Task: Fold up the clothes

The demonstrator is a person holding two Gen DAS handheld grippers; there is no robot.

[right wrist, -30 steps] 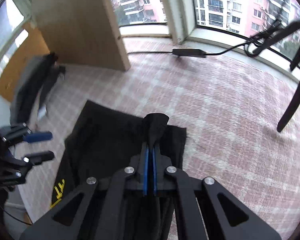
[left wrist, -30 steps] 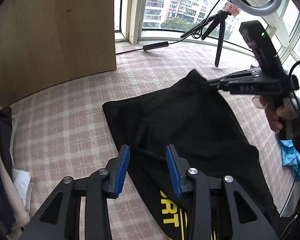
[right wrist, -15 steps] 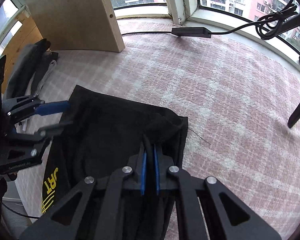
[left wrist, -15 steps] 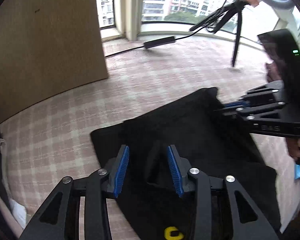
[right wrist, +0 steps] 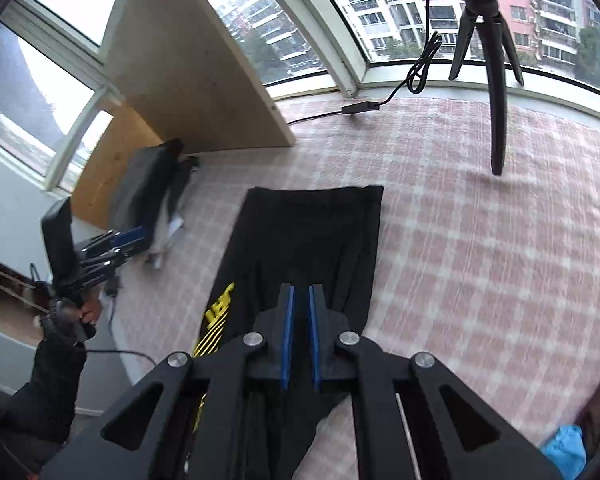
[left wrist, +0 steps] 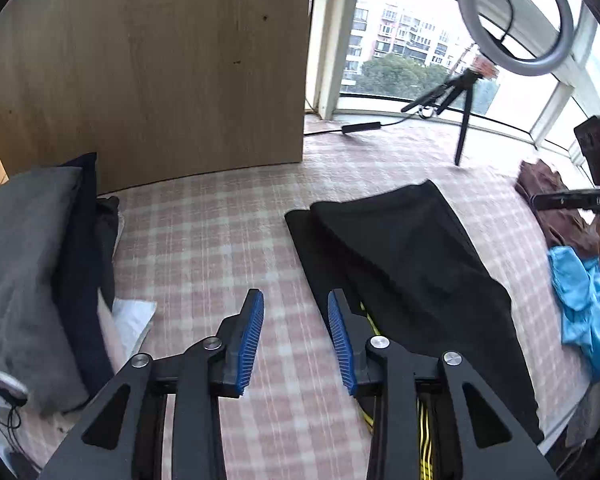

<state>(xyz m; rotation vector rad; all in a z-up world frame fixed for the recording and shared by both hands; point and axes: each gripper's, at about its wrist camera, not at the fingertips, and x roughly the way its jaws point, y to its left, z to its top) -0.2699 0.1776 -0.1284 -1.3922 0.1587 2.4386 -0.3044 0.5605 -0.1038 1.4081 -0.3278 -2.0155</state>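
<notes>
Across the middle of both views, the black garment with yellow lettering [left wrist: 412, 264] now lies folded lengthwise on the pink checked bedcover [left wrist: 220, 248]. Right gripper [right wrist: 299, 320] has released its corner, jaws slightly apart; left gripper [left wrist: 296, 336] gapes empty. Likely next: a crosswise fold.

soft, even daylight comes in through the windows [left wrist: 400, 60] at the top of both views, where the sky is blown out to white. shadows on the checked cloth [right wrist: 480, 240] are faint. the ring light [left wrist: 516, 20] at the upper right of the left view shows no glow. both frames bulge strongly, with black corners and bent straight lines. motion blur smears the pile of clothes [left wrist: 40, 280] at the left edge and the lower cloth.
</notes>
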